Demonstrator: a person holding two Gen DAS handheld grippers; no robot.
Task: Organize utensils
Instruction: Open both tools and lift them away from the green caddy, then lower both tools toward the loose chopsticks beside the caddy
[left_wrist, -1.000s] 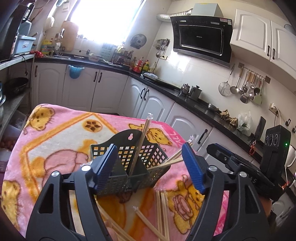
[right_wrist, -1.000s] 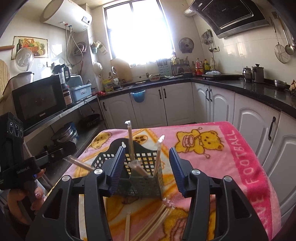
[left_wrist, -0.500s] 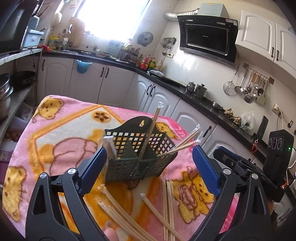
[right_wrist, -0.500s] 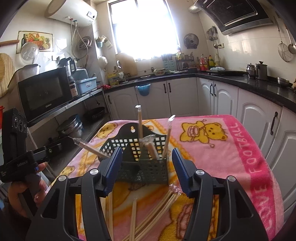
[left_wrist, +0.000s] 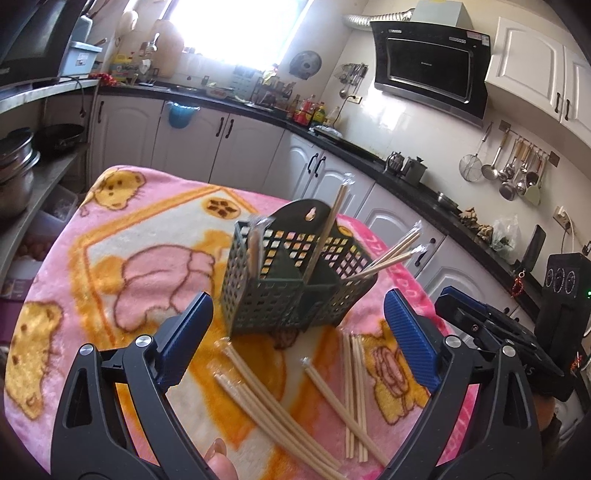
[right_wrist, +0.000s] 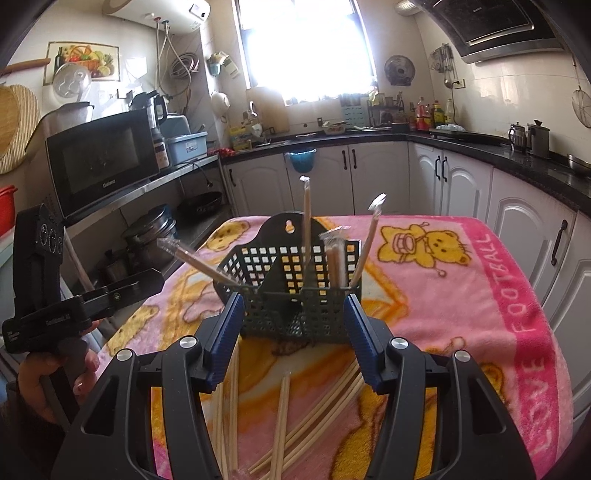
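Hovering with both pairs of fingers spread and empty, the left gripper (left_wrist: 297, 339) and right gripper (right_wrist: 293, 334) should each pinch one loose pale wooden chopstick (left_wrist: 343, 410) lying near the dark-green perforated plastic caddy (left_wrist: 291, 280) mid-bench.

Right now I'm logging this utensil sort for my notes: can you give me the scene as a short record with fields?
surface: pink cartoon blanket
holder: dark green mesh caddy, upright, with dividers
in holder: several wrapped chopsticks, leaning at different angles
loose: wrapped chopsticks on blanket, in front of the caddy
left gripper: open, empty
right gripper: open, empty
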